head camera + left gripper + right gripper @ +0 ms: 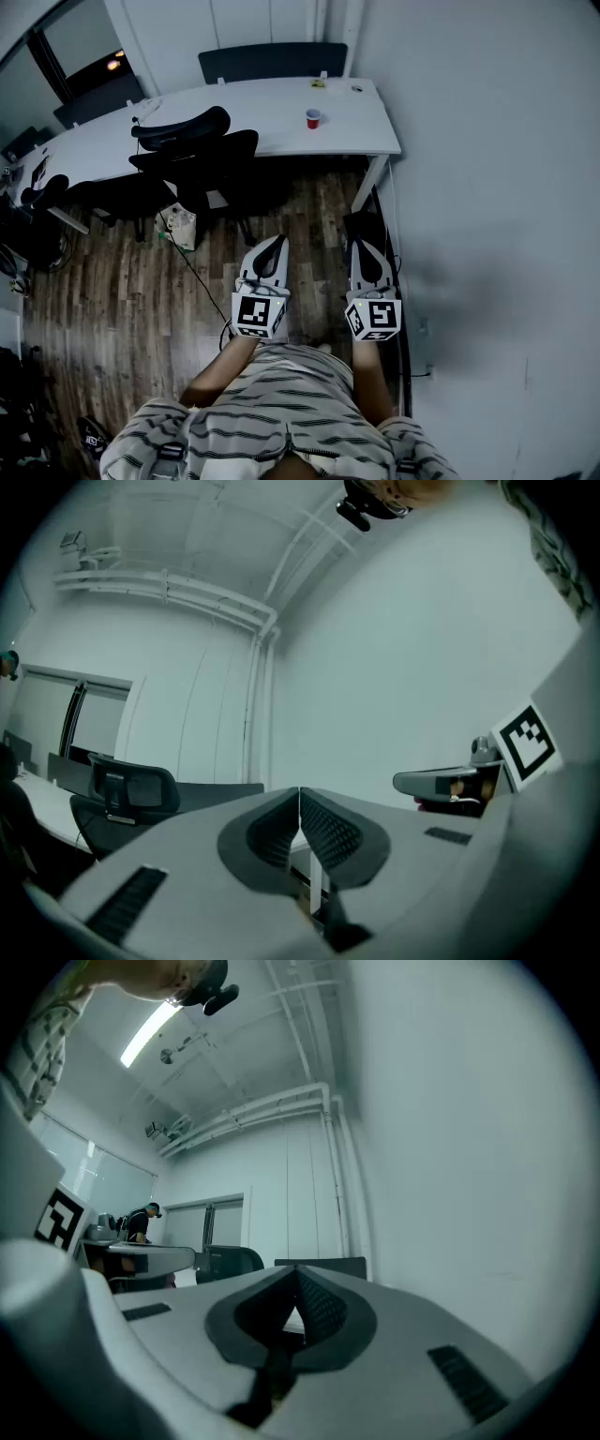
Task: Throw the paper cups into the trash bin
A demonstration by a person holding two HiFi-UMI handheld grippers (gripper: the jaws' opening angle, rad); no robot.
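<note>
A red paper cup stands upright on the far right part of the long white table. Both grippers are held close to the person's body, over the wooden floor and well short of the table. My left gripper is shut, its tips meeting with nothing between them. Beside it, my right gripper is shut too, empty at its tips. Both point towards the table and the white wall. The cup does not show in either gripper view.
Black office chairs crowd the near side of the table, with a pale object and a cable on the floor by them. A white wall runs along the right. Another chair stands behind the table. A person stands far off.
</note>
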